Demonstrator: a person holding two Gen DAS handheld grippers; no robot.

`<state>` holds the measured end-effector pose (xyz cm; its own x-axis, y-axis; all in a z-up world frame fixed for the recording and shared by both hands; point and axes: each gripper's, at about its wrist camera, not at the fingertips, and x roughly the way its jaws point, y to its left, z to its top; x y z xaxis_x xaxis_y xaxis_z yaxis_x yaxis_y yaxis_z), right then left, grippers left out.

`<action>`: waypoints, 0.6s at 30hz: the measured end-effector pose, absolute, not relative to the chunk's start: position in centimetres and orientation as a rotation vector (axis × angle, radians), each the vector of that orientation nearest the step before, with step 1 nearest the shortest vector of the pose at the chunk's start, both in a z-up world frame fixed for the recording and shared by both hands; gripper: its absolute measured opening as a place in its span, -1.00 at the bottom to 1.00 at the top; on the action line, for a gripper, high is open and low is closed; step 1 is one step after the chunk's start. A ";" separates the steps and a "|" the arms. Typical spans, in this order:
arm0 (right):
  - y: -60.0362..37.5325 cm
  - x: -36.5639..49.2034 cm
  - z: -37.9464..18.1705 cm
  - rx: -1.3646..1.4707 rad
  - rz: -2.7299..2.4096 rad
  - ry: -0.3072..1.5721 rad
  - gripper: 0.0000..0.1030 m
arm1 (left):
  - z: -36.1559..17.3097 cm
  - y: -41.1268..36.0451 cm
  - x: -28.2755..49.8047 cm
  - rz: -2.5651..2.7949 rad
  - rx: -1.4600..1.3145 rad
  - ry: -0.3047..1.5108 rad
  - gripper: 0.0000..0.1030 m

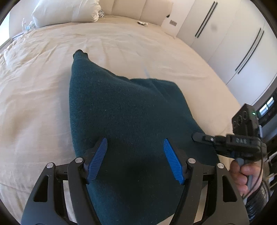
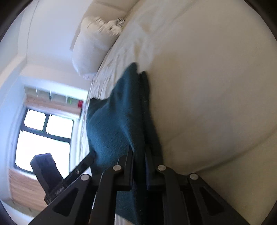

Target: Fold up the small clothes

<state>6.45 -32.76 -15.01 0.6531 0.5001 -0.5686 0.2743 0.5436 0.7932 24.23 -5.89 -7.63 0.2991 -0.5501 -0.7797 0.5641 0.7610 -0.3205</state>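
A dark teal knitted garment lies on the cream bed, narrowing to a point at its far end. Over its near part my left gripper stands open, blue pads wide apart with only cloth below them. At the garment's right edge my right gripper comes in from the side, held by a hand. In the right wrist view, which is rolled sideways and blurred, my right gripper is shut on a fold of the teal garment, which runs back between the jaws.
White pillows and a padded headboard lie at the bed's far end. White wardrobe doors stand to the right. A window and a wooden shelf are beyond the bed's left side.
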 end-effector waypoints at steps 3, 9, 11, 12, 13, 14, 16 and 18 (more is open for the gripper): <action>-31.1 6.2 -12.9 0.916 0.150 0.925 -0.69 | -7.6 -5.7 24.4 -0.734 0.008 1.033 0.30; -30.3 5.2 -14.1 0.865 0.129 0.960 -0.87 | -7.2 -5.5 23.7 -0.726 0.009 1.020 0.30; -31.0 5.0 -14.9 0.862 0.114 0.948 -0.92 | -7.8 -5.7 23.9 -0.737 0.036 1.024 0.30; -31.5 5.0 -15.6 0.883 0.123 0.938 -0.93 | -8.2 -5.8 23.9 -0.740 0.053 1.023 0.29; -32.2 5.1 -16.4 0.922 0.134 0.926 -0.94 | -8.4 -6.0 23.8 -0.746 0.072 1.011 0.29; -33.2 5.0 -17.2 0.987 0.141 0.905 -0.94 | -8.5 -6.0 23.7 -0.752 0.074 1.004 0.29; -33.3 4.9 -17.5 1.007 0.164 0.900 -0.93 | -8.2 -5.5 23.5 -0.760 0.056 0.997 0.30; -32.9 4.8 -16.9 0.980 0.181 0.913 -0.89 | -7.7 -4.8 23.9 -0.767 0.006 1.004 0.30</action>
<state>4.79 -32.93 -16.92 0.6292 0.5142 -0.5829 0.2523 0.5742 0.7789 23.85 -4.80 -7.73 0.3027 -0.5759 -0.7594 0.5815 0.7429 -0.3316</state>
